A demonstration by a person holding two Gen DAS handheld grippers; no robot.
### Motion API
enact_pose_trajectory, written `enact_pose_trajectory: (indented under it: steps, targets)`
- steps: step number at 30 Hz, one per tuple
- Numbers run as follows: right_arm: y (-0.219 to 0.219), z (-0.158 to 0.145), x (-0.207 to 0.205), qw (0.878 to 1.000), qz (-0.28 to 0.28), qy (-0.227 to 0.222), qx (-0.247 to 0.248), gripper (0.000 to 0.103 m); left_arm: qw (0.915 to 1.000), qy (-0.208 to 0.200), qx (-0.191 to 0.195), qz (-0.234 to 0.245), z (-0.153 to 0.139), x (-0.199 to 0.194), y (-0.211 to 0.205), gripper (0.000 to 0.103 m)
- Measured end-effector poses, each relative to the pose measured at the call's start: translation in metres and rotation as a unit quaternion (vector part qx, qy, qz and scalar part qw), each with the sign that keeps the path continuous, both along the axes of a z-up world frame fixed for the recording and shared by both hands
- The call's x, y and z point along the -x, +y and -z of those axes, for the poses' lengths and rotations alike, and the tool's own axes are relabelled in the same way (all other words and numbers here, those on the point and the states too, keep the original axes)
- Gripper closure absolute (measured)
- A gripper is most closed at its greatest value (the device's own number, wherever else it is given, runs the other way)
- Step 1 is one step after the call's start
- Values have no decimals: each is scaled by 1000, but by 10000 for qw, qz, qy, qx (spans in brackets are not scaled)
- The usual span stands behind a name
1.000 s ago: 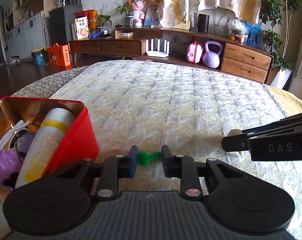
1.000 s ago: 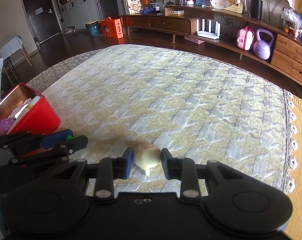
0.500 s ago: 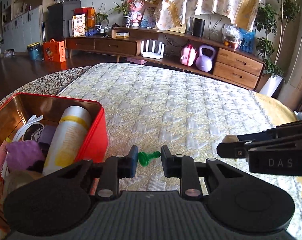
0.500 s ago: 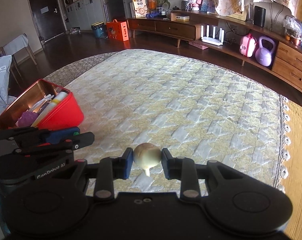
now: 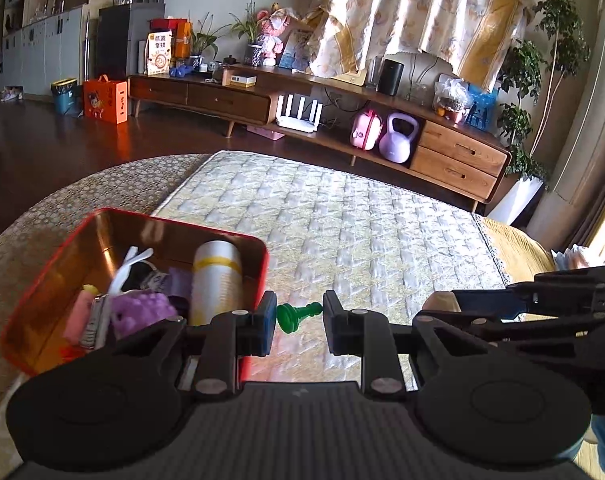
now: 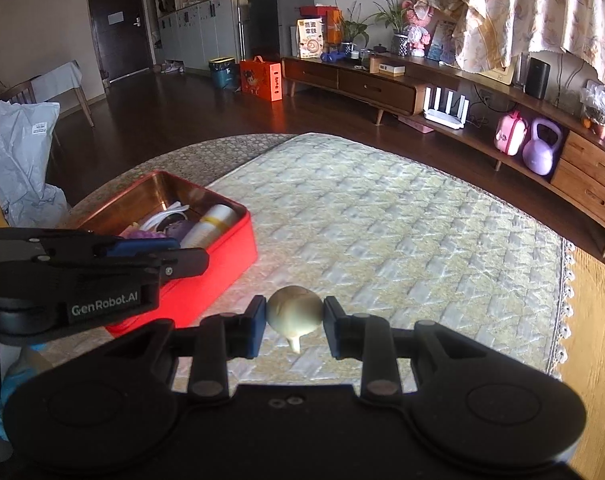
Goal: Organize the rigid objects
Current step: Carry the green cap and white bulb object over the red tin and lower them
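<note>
My left gripper (image 5: 298,316) is shut on a small green chess-like piece (image 5: 296,315), held sideways above the quilted cloth beside the red tin box (image 5: 50,268). The box holds a white and yellow bottle (image 5: 216,276), a purple knobbly toy (image 5: 142,312) and other small items. My right gripper (image 6: 294,316) is shut on a pale onion-shaped object (image 6: 294,312), held above the cloth right of the box (image 6: 222,252). The left gripper shows in the right wrist view (image 6: 182,258); the right gripper shows in the left wrist view (image 5: 438,308).
A quilted yellow-white cloth (image 5: 342,232) covers the round table. A long wooden sideboard (image 5: 454,152) with a purple kettlebell (image 5: 398,140) stands beyond. A grey bag (image 6: 22,160) lies on a chair at left. Dark wood floor surrounds the table.
Both grippers have risen and drawn back toward the red box, each keeping its object. The box now shows more fully in both views.
</note>
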State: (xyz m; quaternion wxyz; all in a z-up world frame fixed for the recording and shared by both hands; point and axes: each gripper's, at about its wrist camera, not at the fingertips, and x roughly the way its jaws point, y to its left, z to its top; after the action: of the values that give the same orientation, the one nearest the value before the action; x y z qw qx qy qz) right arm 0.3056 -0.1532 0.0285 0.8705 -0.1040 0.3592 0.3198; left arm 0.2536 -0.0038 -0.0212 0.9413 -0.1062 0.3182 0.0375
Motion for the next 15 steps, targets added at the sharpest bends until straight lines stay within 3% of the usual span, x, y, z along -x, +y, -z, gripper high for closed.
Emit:
enact_pose_trajectory:
  steps: [15]
  targets:
    - [80,-17,42,9986,-445,-268,53,74,9998,138,-78,-124,-15,44,89,79]
